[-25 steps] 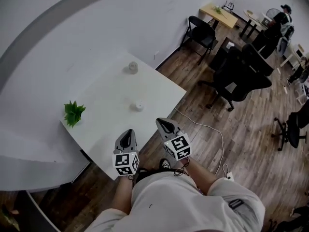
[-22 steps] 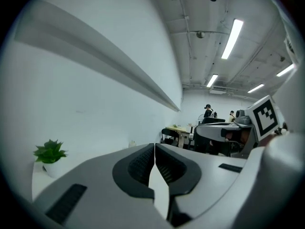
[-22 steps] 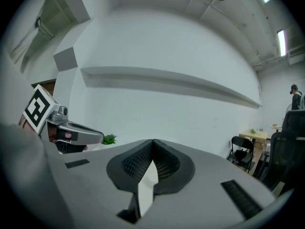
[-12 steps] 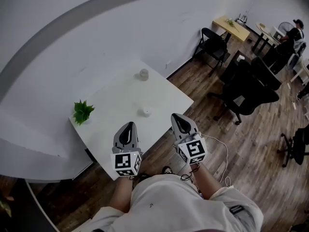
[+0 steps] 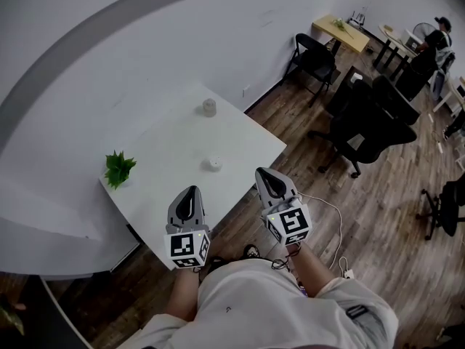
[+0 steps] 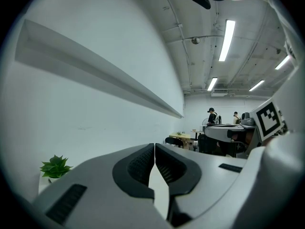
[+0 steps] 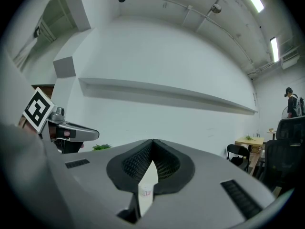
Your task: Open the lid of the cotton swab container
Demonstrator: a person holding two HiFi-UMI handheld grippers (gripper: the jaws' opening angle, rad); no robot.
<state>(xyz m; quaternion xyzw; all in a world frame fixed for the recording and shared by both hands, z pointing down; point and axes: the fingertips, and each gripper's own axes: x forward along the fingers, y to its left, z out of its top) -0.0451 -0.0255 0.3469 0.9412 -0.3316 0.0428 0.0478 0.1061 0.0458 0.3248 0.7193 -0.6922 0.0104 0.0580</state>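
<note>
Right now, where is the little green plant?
In the head view, the green plant sits near the left corner of the white table, ahead and to the left of the left gripper.

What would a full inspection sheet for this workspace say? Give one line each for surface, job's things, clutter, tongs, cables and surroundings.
Surface: white square table against a white wall.
Job's things: small pale cylindrical container near the far edge; small white round container mid-table; both untouched, lids too small to judge.
Clutter: small green potted plant at the left corner.
Tongs: left tongs and right tongs shut, empty, by the near edge.
Cables: white cable on the wooden floor.
Surroundings: black office chairs, wooden desk, a person.
</note>
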